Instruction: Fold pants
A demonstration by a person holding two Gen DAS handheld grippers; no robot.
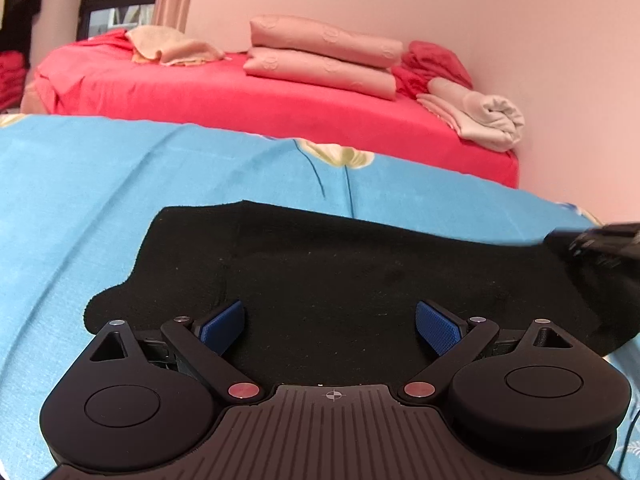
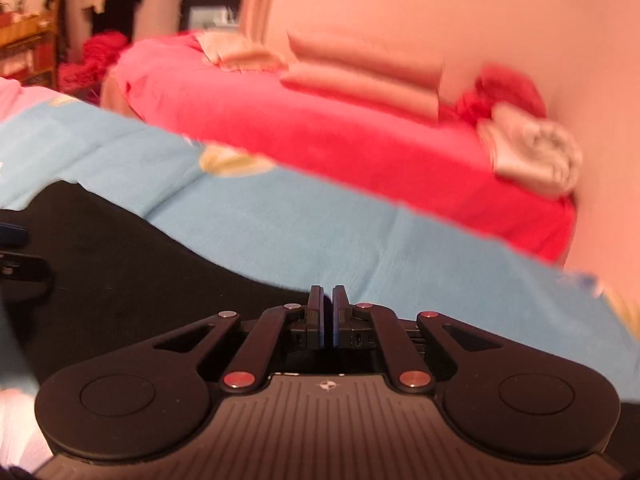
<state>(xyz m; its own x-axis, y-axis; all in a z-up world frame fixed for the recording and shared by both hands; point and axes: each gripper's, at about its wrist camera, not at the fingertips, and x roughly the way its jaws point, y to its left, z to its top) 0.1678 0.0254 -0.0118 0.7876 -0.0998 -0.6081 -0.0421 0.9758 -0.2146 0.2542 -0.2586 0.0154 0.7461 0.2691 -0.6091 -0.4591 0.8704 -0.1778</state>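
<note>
Black pants [image 1: 360,280] lie on blue floral bedsheet [image 1: 80,200] beside red bed [image 1: 240,96].

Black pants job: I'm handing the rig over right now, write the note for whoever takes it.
Left gripper: open, jaws spread wide, low over the black fabric pants, holding nothing.
Right gripper: jaws nearly together at the pants' edge; whether cloth is pinched cannot be told.
Pants lie flat on the blue flowered bedsheet.
Done: pants spread out; fold count unclear.
Left: grip with left, finish folding.
</note>
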